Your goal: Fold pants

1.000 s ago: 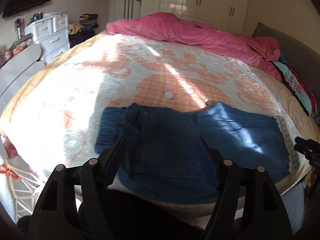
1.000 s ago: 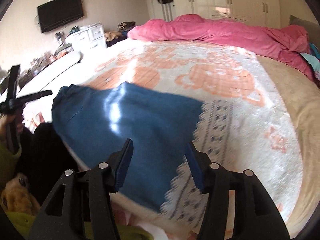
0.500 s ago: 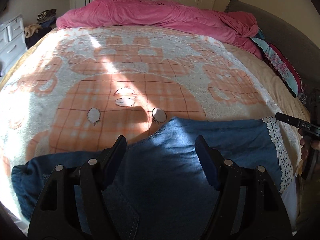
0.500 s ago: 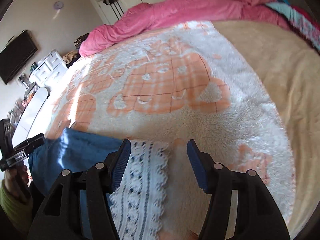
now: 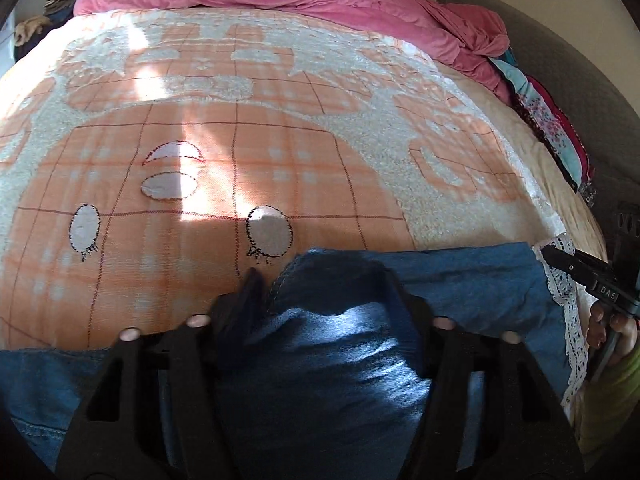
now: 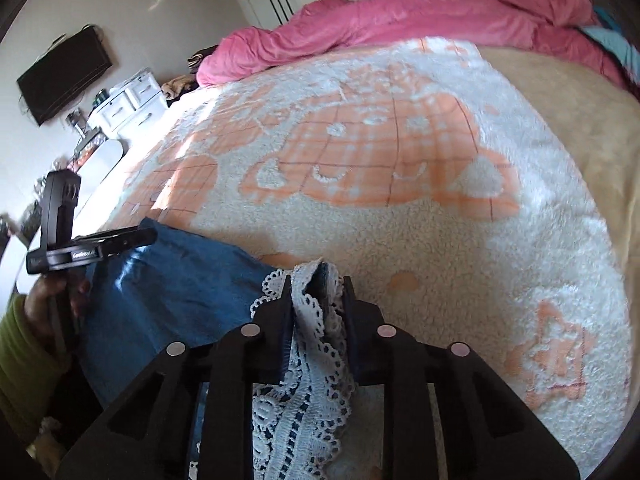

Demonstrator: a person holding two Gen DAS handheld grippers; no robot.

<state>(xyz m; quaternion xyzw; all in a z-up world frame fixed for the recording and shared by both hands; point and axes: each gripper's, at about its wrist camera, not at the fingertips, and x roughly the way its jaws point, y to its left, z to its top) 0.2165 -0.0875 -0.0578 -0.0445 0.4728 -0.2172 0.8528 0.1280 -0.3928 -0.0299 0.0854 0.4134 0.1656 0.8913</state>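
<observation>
In the left wrist view, your left tool (image 5: 324, 284) is at the lower centre of the frame. Its jaws are closing, and a raised fold of the blue pants (image 5: 460, 280) is bunched between them, with the pads pressing on the denim. The pants lie along the bottom of the frame on the orange and white blanket (image 5: 240, 140) of the bed. At the right edge you see your right tool (image 5: 576, 270), touching the lace hem (image 5: 560, 280).

In the right wrist view, your right tool (image 6: 316, 292) is at the lower centre, its jaws closing and pinching the lace hem (image 6: 304, 360) of the pants (image 6: 180, 280). The pink duvet (image 6: 400, 20) lies across the top.
</observation>
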